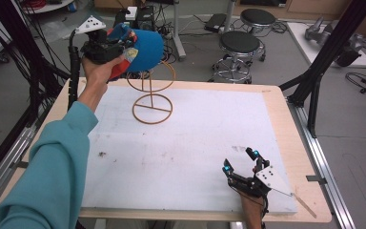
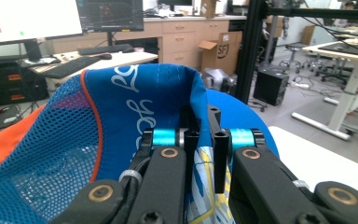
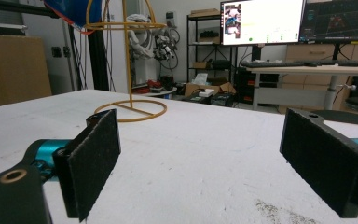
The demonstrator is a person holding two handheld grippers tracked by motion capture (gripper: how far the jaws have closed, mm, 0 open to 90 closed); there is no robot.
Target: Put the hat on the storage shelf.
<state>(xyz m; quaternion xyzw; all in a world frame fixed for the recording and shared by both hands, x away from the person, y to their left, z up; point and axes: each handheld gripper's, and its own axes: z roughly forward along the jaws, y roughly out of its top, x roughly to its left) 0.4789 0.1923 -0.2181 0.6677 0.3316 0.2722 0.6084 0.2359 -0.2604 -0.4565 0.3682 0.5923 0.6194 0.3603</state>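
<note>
With the left gripper (image 1: 119, 43) fingers clamped on the blue cap (image 1: 145, 50), we next lower it onto the wire stand (image 1: 151, 93); right gripper (image 1: 241, 162) fingers released.

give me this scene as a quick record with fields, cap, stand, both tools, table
cap: blue cap with mesh and orange trim, held up over the top of the stand
stand: yellow wire stand, upright, its ring base on the table
left tool: left tool shut on the cap's fabric, raised at the far left of the table
right tool: right tool open, nothing between its pads, low near the front edge of the table
table: white sheet on a wooden table
</note>
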